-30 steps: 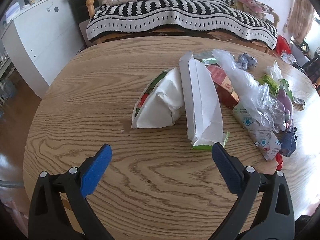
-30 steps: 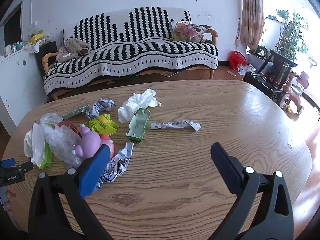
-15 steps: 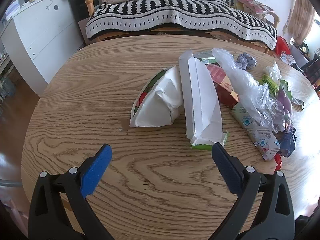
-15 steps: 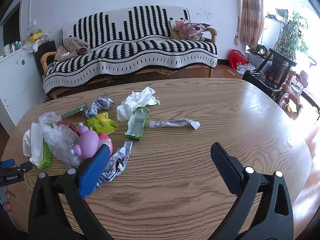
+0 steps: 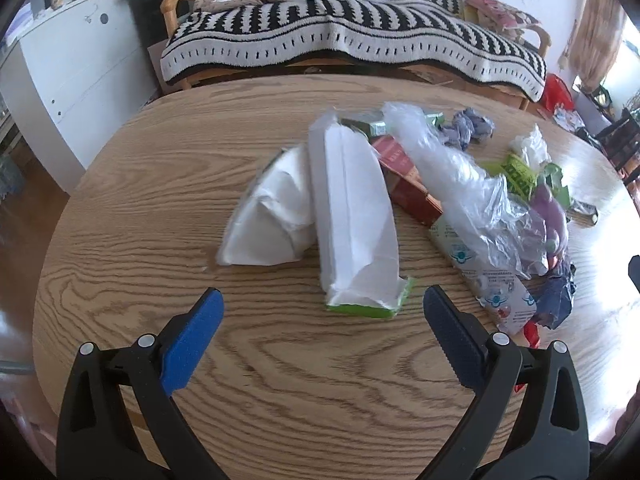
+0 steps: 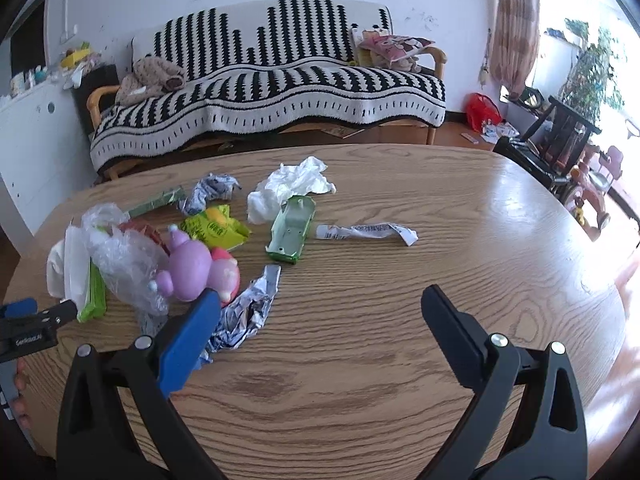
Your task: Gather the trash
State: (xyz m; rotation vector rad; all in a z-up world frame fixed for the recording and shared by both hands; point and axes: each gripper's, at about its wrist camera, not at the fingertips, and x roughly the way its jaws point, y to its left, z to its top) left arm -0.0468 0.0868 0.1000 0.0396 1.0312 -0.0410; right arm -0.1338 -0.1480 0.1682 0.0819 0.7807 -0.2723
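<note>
Trash lies scattered on a round wooden table [image 5: 280,380]. In the left wrist view a long white paper carton with a green end [image 5: 352,216] lies just ahead of my open, empty left gripper [image 5: 320,316], beside a folded white wrapper [image 5: 272,220], a red box [image 5: 408,184] and a clear plastic bag [image 5: 460,172]. In the right wrist view my right gripper [image 6: 320,312] is open and empty above the table, with crumpled foil [image 6: 248,312] by its left finger. Further off lie a purple toy [image 6: 188,264], a green tray [image 6: 292,228], a white tissue [image 6: 288,188] and a twisted paper strip [image 6: 368,232].
A sofa with a black-and-white striped blanket [image 6: 272,92] stands behind the table. A white cabinet [image 5: 60,80] is at the left. A dark chair and toys [image 6: 560,136] stand at the right. The left gripper shows at the left edge of the right wrist view [image 6: 28,320].
Both grippers have drifted slightly closer to the trash and stayed open. No trash has moved.
</note>
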